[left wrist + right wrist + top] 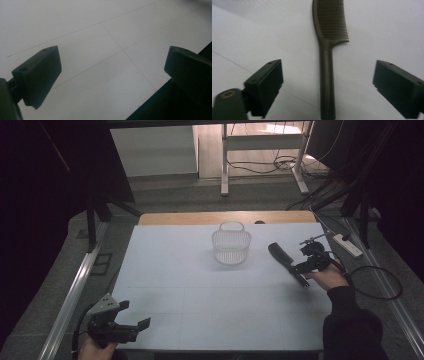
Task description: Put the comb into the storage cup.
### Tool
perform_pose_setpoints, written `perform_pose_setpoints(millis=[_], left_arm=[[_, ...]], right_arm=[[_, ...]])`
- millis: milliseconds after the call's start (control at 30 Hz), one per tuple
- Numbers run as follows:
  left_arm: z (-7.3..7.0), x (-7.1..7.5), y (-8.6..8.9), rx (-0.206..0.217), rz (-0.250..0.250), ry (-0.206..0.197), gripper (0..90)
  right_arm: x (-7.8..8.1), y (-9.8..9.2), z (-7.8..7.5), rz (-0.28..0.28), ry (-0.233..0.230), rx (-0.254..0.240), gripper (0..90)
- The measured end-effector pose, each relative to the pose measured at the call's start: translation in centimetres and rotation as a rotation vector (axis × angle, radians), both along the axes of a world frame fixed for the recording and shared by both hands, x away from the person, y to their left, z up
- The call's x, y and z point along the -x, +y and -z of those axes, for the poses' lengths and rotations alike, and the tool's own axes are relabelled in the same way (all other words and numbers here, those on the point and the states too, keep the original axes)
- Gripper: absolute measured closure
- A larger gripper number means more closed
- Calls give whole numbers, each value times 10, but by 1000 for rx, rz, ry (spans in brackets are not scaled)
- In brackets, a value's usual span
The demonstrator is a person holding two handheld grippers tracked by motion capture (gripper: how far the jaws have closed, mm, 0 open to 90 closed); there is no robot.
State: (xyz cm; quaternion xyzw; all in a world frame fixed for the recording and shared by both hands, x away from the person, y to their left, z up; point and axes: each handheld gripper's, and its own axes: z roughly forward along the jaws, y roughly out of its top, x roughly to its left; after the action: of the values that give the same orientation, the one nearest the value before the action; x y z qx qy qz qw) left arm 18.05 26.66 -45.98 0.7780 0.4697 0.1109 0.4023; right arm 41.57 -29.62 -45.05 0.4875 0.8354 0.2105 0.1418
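A dark brown comb [280, 256] lies flat on the white table top [200, 290], right of centre, its toothed end pointing away from me. My right gripper [296, 270] stands over the handle end, held by a hand in a dark sleeve. In the right gripper view the comb's handle [327, 82] runs up between the two wide-apart jaws of the gripper [328, 67], and neither pad touches it. At the front left corner my left gripper [136, 314] rests low and open; the left gripper view has bare table between that gripper's [112, 57] jaws.
A white mesh basket [231, 247] with a loop handle stands upright at the middle back of the table. A wooden strip [225, 217] runs along the far edge. Cables and a power strip [347, 245] lie off the right side.
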Motion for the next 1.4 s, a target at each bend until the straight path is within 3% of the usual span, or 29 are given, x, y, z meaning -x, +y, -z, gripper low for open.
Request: perform_pose_setpoints(millis=[167,433,533,900,1400], left_arm=[[0,0,0,0,0,0,21],[0,0,0,0,-1,-1,22],[0,0,0,-1,0,0,22],[0,0,0,1,0,1,22],[0,0,0,0,1,3,22]], right_arm=[[-1,1,3,-19,-8,-3,0],[-1,2,3,-39,-30,-12,0],[-1,2,3,-20,-29,-20,0],[-4,3,12,-24,44,42,0],[-8,7,35,-54,59,99,0]])
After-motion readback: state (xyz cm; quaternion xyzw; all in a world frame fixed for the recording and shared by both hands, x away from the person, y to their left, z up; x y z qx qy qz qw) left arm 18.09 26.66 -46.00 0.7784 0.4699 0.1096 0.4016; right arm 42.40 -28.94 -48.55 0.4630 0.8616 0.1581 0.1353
